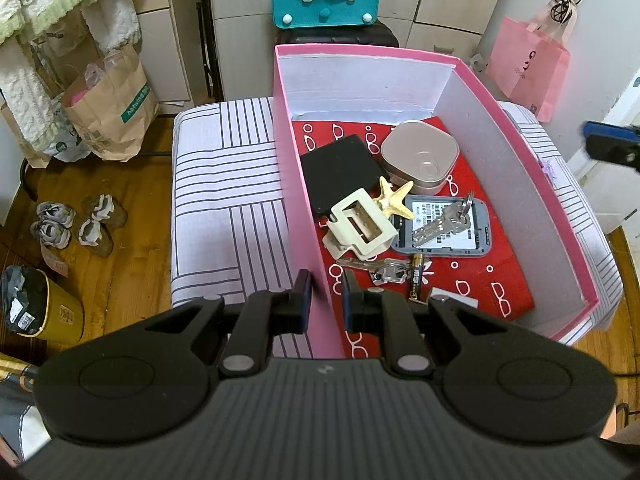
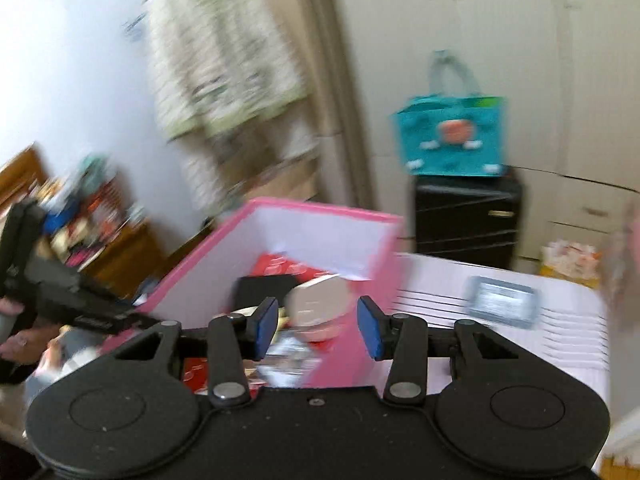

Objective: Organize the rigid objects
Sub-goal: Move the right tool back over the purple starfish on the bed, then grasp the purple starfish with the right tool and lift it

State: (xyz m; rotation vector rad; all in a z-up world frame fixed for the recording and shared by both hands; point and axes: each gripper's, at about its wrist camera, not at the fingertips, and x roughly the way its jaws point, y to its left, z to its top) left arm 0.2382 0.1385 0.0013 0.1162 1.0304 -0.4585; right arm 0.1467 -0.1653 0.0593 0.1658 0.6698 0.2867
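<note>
Progress looks pretty far along, judging by how full the pink box [image 1: 520, 168] already is. Sitting on the red patterned liner [image 1: 480, 280] inside: a black flat case [image 1: 340, 172], a rose-gold tin [image 1: 420, 156], a cream hair claw [image 1: 360, 228] with a yellow starfish [image 1: 394, 198] beside it, a grey device [image 1: 444, 228] with a bunch of keys [image 1: 444, 222] lying on top, plus another key [image 1: 372, 266] and a battery [image 1: 416, 276] nearer the front.

Left gripper [image 1: 327, 300] is pinched shut on the box's near wall, probably steadying it. Right gripper [image 2: 318, 330] sits about half open with nothing between its fingers, hovering over the box edge; that view is blurry.

Still left, I'd guess: one grey tray-like thing [image 2: 502, 306] lying outside the box on the striped bed [image 2: 560, 344].
</note>
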